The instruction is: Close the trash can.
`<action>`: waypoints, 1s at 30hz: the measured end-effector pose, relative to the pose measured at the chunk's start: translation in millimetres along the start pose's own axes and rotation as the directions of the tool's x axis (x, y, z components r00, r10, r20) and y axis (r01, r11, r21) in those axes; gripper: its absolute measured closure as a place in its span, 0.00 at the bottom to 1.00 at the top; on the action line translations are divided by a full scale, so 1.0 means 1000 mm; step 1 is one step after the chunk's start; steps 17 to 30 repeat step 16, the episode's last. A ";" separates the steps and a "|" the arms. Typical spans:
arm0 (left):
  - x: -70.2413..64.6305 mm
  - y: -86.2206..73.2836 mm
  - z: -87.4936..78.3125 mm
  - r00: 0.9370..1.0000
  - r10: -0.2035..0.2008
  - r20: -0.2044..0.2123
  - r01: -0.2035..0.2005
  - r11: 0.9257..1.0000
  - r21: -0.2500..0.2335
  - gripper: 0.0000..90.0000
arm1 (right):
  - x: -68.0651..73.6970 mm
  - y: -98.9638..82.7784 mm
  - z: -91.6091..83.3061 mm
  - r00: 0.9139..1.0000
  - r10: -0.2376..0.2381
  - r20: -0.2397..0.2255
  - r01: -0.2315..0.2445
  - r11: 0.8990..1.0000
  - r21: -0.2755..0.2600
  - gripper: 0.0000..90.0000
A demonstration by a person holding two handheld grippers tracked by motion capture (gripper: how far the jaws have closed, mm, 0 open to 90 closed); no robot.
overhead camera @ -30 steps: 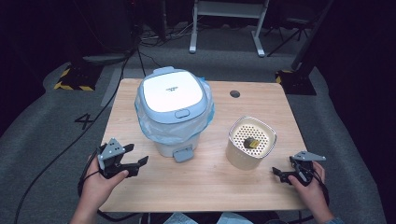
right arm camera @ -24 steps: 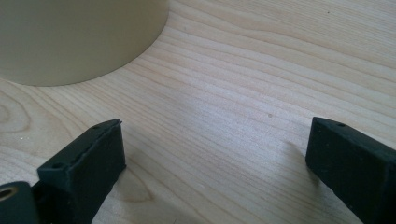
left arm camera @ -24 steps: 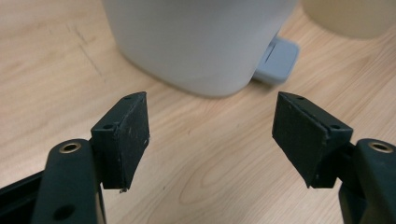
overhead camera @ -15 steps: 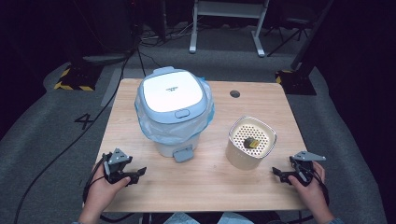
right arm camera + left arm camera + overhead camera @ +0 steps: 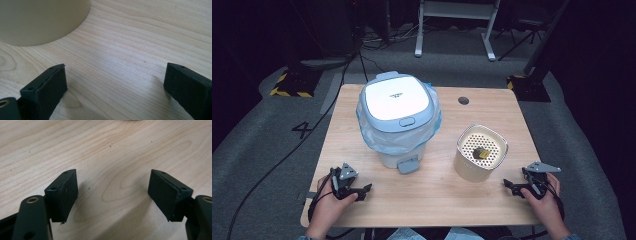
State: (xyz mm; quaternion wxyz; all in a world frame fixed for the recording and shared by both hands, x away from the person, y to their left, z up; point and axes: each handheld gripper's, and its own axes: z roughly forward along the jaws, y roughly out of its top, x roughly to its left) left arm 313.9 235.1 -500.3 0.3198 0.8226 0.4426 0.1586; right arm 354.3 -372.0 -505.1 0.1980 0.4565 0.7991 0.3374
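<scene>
Both grippers are rested low at the table's (image 5: 437, 200) near edge: the left gripper (image 5: 362, 190), its jaws just opening, and the right gripper (image 5: 510, 186) are spread and empty. Nothing is in hand yet. Next, the bin (image 5: 398, 120) or the cup (image 5: 480, 152), holding perhaps a scrap, must be reached.

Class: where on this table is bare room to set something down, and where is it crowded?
Bare wood: the front strip between the left hand-held gripper and right hand-held gripper, and the far right corner behind the basket. Crowded: the gap between bin and basket.
</scene>
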 end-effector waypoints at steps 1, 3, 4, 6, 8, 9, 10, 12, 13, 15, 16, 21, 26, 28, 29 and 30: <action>0.001 0.000 0.002 1.000 0.006 -0.005 -0.006 1.000 -0.013 0.24 | 0.000 0.000 0.000 1.000 0.000 0.000 0.000 1.000 0.000 0.05; 0.001 0.000 0.006 1.000 -0.002 -0.006 0.001 0.999 -0.036 0.19 | 0.000 0.000 0.000 1.000 0.000 0.000 0.000 1.000 0.000 0.05; 0.002 0.001 0.007 1.000 -0.006 -0.010 0.005 0.999 -0.036 0.18 | 0.000 0.000 0.000 1.000 0.000 0.000 0.000 1.000 0.000 0.05; 0.003 0.003 0.008 1.000 -0.009 -0.015 0.008 0.999 -0.034 0.18 | 0.000 0.000 0.000 1.000 0.000 0.000 0.000 1.000 0.000 0.05; 0.003 0.004 0.010 1.000 -0.018 -0.019 0.018 0.999 -0.032 0.17 | 0.000 0.000 0.000 1.000 0.000 0.000 0.000 1.000 0.000 0.05; 0.003 0.005 0.010 1.000 -0.021 -0.023 0.020 0.999 -0.033 0.17 | 0.000 0.000 0.000 1.000 0.000 0.000 0.000 1.000 0.000 0.05; 0.002 0.005 0.011 0.999 -0.023 -0.027 0.022 0.999 -0.033 0.16 | 0.000 0.000 0.000 1.000 0.000 0.001 0.000 1.000 0.000 0.05; 0.002 0.005 0.011 0.999 -0.022 -0.028 0.022 0.999 -0.032 0.16 | 0.000 0.000 0.000 1.000 0.000 0.001 0.000 1.000 0.000 0.05; 0.002 0.005 0.011 0.999 -0.022 -0.028 0.021 0.999 -0.031 0.16 | 0.000 0.000 0.000 1.000 0.000 0.001 0.000 1.000 0.000 0.05; 0.002 0.005 0.011 0.999 -0.022 -0.028 0.021 0.999 -0.031 0.16 | 0.000 0.000 0.000 1.000 0.001 0.002 -0.001 1.000 0.000 0.05; 0.002 0.005 0.011 0.999 -0.024 -0.028 0.023 0.999 -0.033 0.16 | 0.000 0.000 0.000 1.000 0.004 0.007 -0.004 1.000 0.001 0.04; 0.002 0.005 0.011 0.999 -0.024 -0.028 0.023 0.999 -0.033 0.16 | 0.000 0.000 0.000 1.000 0.004 0.007 -0.004 1.000 0.001 0.04; 0.002 0.005 0.011 0.999 -0.024 -0.028 0.023 0.999 -0.033 0.16 | 0.000 0.000 0.000 1.000 0.004 0.007 -0.004 1.000 0.001 0.04; 0.002 0.005 0.011 0.999 -0.024 -0.028 0.023 0.999 -0.033 0.16 | 0.000 0.000 0.000 1.000 0.004 0.007 -0.004 1.000 0.001 0.04; 0.002 0.005 0.011 0.999 -0.024 -0.028 0.023 0.999 -0.033 0.16 | 0.000 0.000 0.000 1.000 0.004 0.007 -0.004 1.000 0.001 0.04; 0.002 0.005 0.011 0.999 -0.024 -0.028 0.023 0.999 -0.033 0.16 | 0.000 0.000 0.000 1.000 0.004 0.007 -0.004 1.000 0.001 0.04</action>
